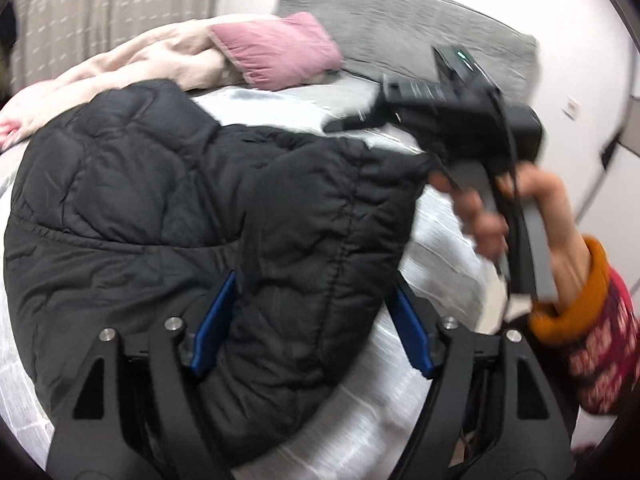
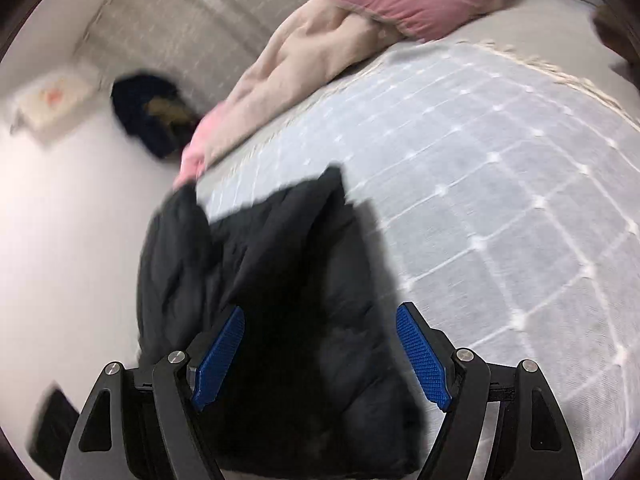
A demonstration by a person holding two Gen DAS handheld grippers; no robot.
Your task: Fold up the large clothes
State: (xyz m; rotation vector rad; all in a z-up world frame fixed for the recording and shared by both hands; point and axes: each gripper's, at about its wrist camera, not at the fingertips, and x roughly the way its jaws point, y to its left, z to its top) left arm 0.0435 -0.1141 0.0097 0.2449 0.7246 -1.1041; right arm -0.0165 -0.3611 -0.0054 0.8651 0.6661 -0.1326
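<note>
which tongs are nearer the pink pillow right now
Right. In the left wrist view the right tongs hang over the bed just short of the pink pillow, beyond the black jacket. The left tongs sit back over the jacket's near edge.

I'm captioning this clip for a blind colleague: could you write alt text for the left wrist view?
A black puffer jacket lies bunched on a grey checked bedspread, between the open blue-padded fingers of the left hand-held gripper. At right, a hand holds the right hand-held gripper above the bed; a pink pillow lies behind.
</note>
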